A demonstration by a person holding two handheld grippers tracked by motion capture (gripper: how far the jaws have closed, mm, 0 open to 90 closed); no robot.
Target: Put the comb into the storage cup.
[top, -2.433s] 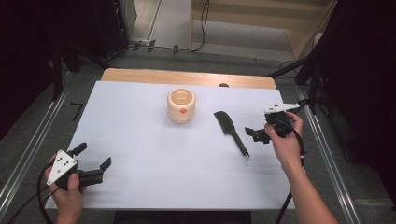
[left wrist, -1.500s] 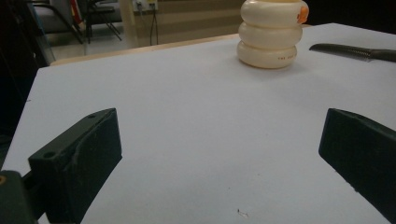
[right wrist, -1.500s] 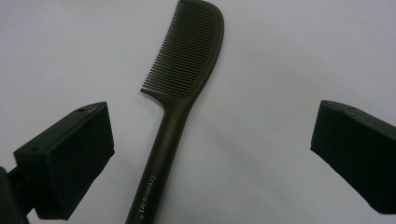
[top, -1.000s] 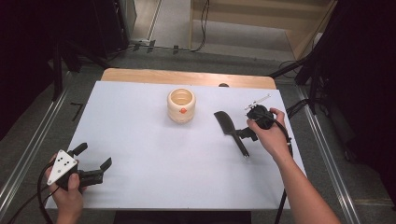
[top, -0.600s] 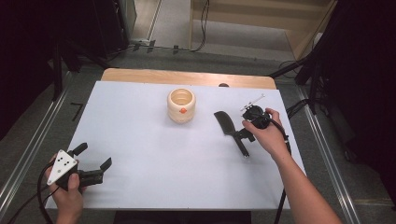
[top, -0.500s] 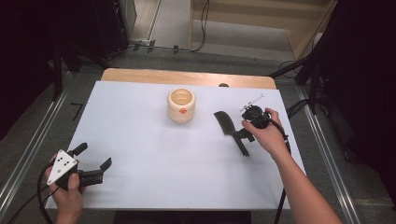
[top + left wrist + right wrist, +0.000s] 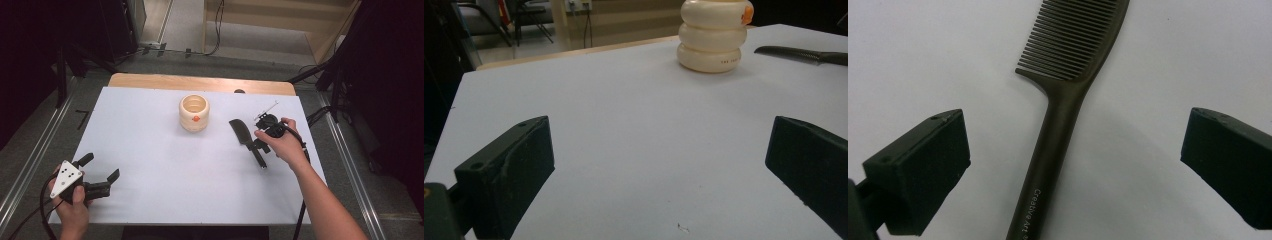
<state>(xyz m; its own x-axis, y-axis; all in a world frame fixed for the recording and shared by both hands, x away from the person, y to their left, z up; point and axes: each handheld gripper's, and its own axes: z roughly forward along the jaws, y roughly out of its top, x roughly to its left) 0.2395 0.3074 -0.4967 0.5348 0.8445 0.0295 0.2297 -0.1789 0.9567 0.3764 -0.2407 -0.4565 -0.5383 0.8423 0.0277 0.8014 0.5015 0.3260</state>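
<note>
Right gripper view: my right gripper point(image 7: 1068, 165) hangs directly over the table, jaws spread wide, with the comb's handle lying between them, touching neither. I count one dark comb point(image 7: 1068, 90), its teeth pointing away from me. In the high view, my right hand point(image 7: 280, 142) is bent down over the comb point(image 7: 246, 140), which lies flat right of the single cream holder point(image 7: 194, 112). My left gripper point(image 7: 97, 175) rests near the table's point(image 7: 150, 150) front left corner, jaws wide, gripping nothing.
</note>
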